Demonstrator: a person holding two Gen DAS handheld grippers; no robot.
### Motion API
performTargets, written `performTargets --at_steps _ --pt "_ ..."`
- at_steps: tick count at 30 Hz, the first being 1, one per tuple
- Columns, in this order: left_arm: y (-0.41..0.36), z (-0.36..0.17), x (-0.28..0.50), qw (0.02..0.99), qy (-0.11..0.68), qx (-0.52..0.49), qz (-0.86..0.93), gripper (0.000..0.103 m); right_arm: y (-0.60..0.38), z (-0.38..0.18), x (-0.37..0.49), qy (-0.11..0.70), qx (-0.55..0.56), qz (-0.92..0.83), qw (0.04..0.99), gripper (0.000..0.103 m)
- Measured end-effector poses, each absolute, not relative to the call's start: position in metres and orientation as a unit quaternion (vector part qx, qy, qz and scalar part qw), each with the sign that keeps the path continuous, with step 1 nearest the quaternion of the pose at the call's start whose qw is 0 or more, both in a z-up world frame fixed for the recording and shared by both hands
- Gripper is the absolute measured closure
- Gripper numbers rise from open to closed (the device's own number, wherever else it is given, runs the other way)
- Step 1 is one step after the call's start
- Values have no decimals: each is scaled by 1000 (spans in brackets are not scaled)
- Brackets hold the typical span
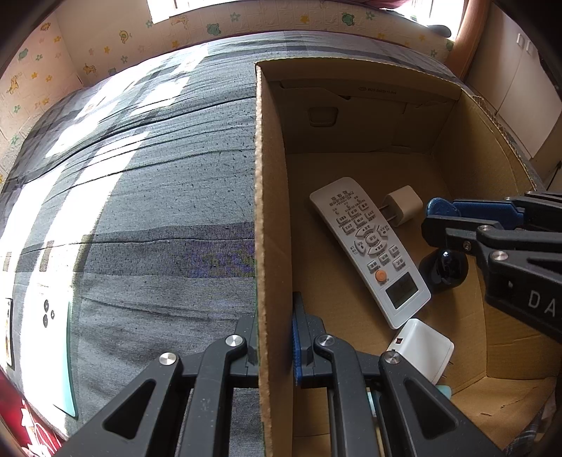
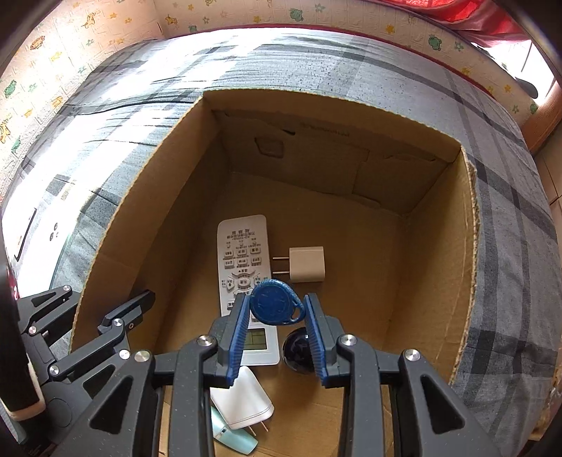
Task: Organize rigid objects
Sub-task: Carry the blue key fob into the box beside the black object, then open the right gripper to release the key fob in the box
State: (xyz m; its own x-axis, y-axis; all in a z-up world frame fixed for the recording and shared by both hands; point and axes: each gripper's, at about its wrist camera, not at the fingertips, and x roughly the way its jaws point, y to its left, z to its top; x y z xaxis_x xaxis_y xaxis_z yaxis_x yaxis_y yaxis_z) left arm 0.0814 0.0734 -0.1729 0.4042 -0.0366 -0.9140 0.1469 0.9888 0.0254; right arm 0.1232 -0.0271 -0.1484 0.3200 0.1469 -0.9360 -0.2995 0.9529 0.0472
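An open cardboard box (image 2: 140,218) stands on a bed. Over its inside, my right gripper (image 2: 275,303) is shut on a blue teardrop key fob (image 2: 272,311), pointing steeply down. On the box floor lie a white remote (image 2: 242,260), a small white plug charger (image 2: 306,264), a black round object (image 2: 298,351), a larger white adapter (image 2: 242,397) and a pale teal item (image 2: 233,436). My left gripper (image 1: 275,337) is shut on the box's left wall (image 1: 270,175), one finger inside and one outside.
The bed has a grey plaid cover (image 1: 158,211) all around the box. A white flat device (image 1: 45,313) lies on it at the far left. Sticker-patterned walls (image 2: 87,24) close the back, and pale cabinets (image 1: 520,88) stand to the right.
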Motion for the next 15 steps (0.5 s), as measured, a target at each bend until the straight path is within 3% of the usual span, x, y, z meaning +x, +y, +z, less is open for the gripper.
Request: performTargets --at_steps 9,15 --pt "75 -172 81 836 543 49 -56 92 -26 -166 129 582 -67 139 798 69" --pt "76 -173 81 837 543 49 -55 92 -23 -161 126 574 -62 148 803 55"
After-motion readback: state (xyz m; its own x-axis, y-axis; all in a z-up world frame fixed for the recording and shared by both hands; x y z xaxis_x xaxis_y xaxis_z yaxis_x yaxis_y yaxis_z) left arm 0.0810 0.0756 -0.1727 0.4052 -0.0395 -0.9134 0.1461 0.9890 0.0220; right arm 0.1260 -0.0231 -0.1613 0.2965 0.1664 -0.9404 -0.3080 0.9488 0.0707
